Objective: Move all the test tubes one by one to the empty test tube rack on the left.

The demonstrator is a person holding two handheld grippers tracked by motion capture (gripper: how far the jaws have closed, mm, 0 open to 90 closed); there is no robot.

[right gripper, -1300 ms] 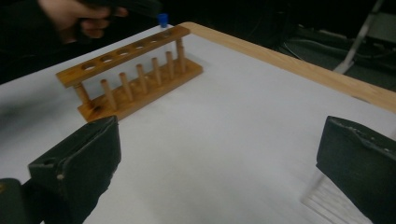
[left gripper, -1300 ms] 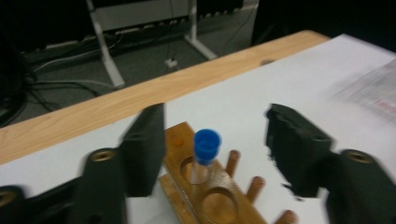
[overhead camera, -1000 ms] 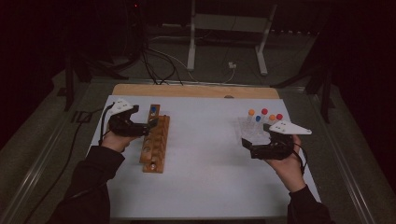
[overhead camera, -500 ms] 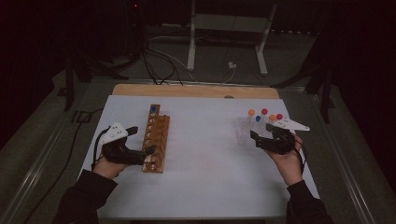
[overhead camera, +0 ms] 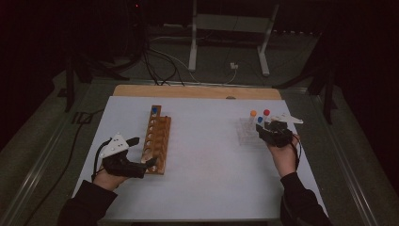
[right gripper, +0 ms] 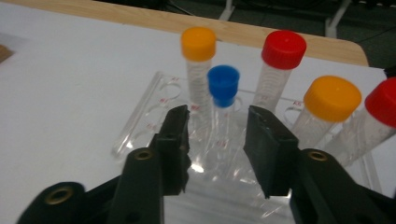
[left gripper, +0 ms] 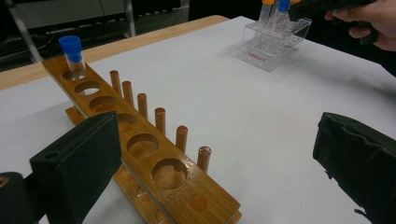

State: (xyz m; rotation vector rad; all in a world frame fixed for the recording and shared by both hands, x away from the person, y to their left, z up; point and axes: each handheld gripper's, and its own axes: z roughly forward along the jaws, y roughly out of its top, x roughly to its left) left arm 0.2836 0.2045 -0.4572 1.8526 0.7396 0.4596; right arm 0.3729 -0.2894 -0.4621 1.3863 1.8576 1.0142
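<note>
At the clear rack [right gripper: 154, 116], the right gripper [right gripper: 217, 128] has been closing around a blue-capped tube [right gripper: 222, 100] (pads not yet touching); beside the wooden rack [overhead camera: 156, 141], the left gripper [left gripper: 210, 154] gapes empty.

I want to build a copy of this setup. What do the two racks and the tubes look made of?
The long rack looks like varnished wood: brown grain, glossy top, round pegs. The small rack seems clear acrylic or similar plastic: see-through, with printed red marks. The tubes look like clear plastic, possibly glass, with matte coloured plastic caps.
</note>
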